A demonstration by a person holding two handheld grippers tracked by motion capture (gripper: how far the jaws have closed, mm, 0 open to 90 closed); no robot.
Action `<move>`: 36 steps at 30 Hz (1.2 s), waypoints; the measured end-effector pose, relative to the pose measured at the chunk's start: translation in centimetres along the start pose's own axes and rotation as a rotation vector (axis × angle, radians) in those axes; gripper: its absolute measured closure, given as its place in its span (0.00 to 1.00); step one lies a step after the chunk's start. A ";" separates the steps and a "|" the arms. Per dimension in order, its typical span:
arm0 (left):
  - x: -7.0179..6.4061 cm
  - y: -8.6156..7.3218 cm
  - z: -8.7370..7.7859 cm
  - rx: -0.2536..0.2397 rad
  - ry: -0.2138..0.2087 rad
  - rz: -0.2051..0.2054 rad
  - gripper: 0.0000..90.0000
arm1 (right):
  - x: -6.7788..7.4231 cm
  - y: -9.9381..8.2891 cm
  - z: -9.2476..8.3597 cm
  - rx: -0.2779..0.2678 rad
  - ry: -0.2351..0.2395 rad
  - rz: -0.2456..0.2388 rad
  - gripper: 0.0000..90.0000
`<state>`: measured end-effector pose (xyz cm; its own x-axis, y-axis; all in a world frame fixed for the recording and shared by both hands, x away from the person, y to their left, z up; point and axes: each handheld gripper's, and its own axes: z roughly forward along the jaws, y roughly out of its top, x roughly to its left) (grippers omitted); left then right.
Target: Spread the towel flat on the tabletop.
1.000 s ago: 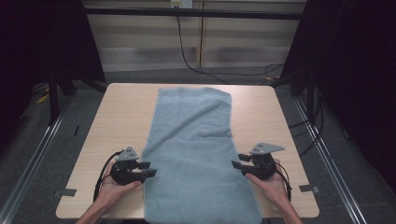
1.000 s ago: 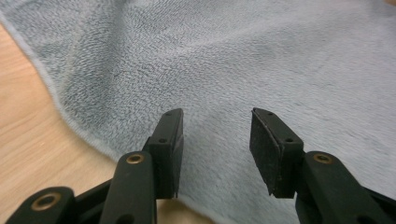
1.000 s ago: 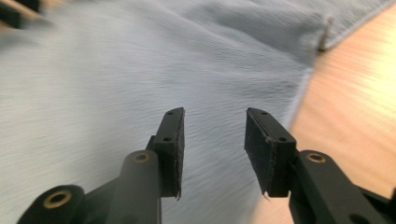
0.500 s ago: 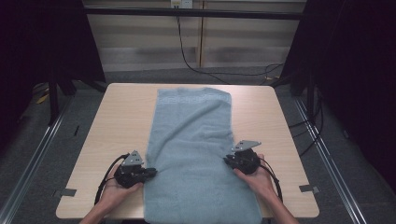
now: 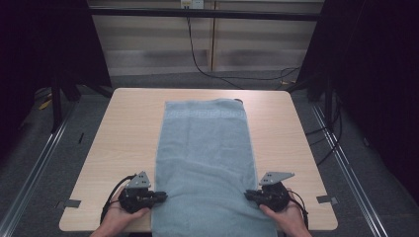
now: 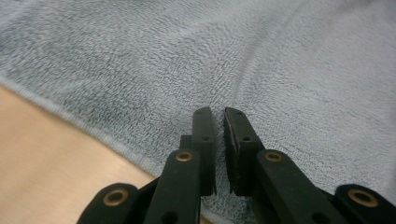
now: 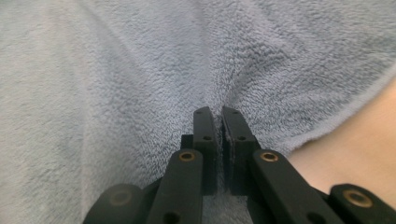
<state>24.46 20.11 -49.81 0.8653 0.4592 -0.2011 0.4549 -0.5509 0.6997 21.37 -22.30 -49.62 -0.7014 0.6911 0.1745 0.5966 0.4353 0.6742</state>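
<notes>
High view: long pale-blue terry towel point(image 5: 205, 163) lies flat down the middle of the light wooden worktop point(image 5: 123, 133). Left hand-held gripper point(image 5: 159, 196) bites the towel's left edge near the front; right hand-held gripper point(image 5: 250, 194) bites its right edge.

Left gripper view: jaws just closed, pinching towel point(image 6: 233, 60) pile at the hem.

Right gripper view: jaws just closed, clamping a towel point(image 7: 187, 56) fold.

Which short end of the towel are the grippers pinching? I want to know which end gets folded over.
The near end. The left gripper and right gripper pinch the towel at its side edges there; the far end lies flat.
</notes>
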 end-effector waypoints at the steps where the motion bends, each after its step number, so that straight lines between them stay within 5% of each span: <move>1: -0.5 -0.3 -0.2 0.005 -0.016 0.003 0.93 | 0.5 -0.2 -0.2 0.012 0.017 -0.020 0.94; 4: -1.4 -1.1 -1.0 0.013 -0.066 -0.010 0.88 | 2.2 -1.0 -1.0 0.030 0.038 -0.041 0.92; 9: -0.8 -0.4 -2.1 -0.047 -0.052 -0.043 0.77 | 2.2 -0.5 -2.1 -0.059 0.037 -0.017 0.72; 16: 4.1 2.4 -1.1 -0.065 0.038 -0.118 0.58 | -1.9 4.3 -0.2 -0.086 -0.042 -0.014 0.54; 21: 6.3 4.0 -0.4 -0.078 0.077 -0.143 0.53 | -5.8 7.9 2.9 -0.076 -0.075 0.005 0.42; 25: 7.0 4.9 0.2 -0.069 0.121 -0.121 0.50 | -7.7 9.3 5.6 -0.040 -0.081 0.019 0.42; 30: 8.2 6.4 0.8 -0.103 0.132 -0.136 0.47 | -7.9 9.9 7.3 -0.005 -0.131 -0.026 0.44; 33: 8.5 7.2 1.4 -0.099 0.162 -0.095 0.45 | -7.6 9.7 7.9 0.012 -0.155 -0.058 0.44; 36: 9.1 7.6 2.3 -0.110 0.194 -0.086 0.43 | -7.4 9.6 7.9 0.005 -0.152 -0.060 0.58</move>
<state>36.29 18.52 -47.88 0.7629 0.6322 -0.1356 0.4905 -0.4293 0.7584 35.42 -18.69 -50.11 -0.6692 0.7428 0.0232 0.5574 0.4811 0.6767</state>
